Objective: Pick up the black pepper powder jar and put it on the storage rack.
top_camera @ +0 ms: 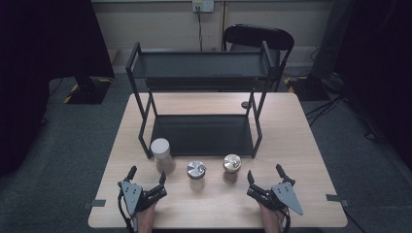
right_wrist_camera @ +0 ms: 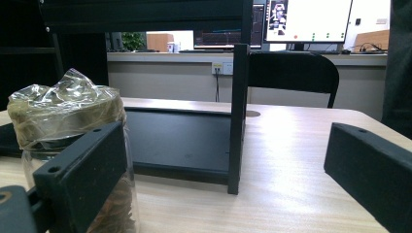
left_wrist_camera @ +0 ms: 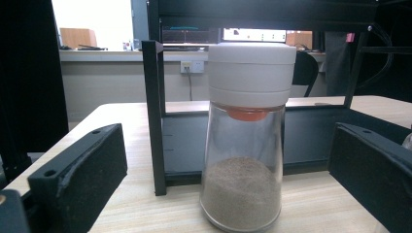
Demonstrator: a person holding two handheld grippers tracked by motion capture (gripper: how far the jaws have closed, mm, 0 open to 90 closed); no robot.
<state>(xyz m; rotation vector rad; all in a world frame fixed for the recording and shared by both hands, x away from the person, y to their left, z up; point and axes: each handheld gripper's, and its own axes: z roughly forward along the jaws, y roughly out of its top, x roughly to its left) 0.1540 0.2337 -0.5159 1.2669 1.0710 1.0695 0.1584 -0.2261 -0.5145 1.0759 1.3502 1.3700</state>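
Three jars stand in a row on the wooden table in front of a black two-tier rack point(top_camera: 201, 135). The leftmost, a white-capped glass shaker point(top_camera: 162, 154) point(left_wrist_camera: 245, 136) holding brown powder, stands just ahead of my left gripper point(top_camera: 146, 175) point(left_wrist_camera: 233, 194), whose jaws are spread wide and empty. A foil-capped jar point(top_camera: 197, 174) sits in the middle. Another jar with a crinkled wrap over its top point(top_camera: 231, 166) point(right_wrist_camera: 68, 145) stands ahead and to the left of my right gripper point(top_camera: 265, 173) point(right_wrist_camera: 228, 194), which is open and holds nothing.
The rack has a low shelf point(right_wrist_camera: 180, 138) on the table and a high shelf point(top_camera: 199, 64), both bare. Its front posts point(left_wrist_camera: 154, 116) point(right_wrist_camera: 238, 116) stand just behind the jars. A black chair point(top_camera: 257, 39) is beyond the table's far edge.
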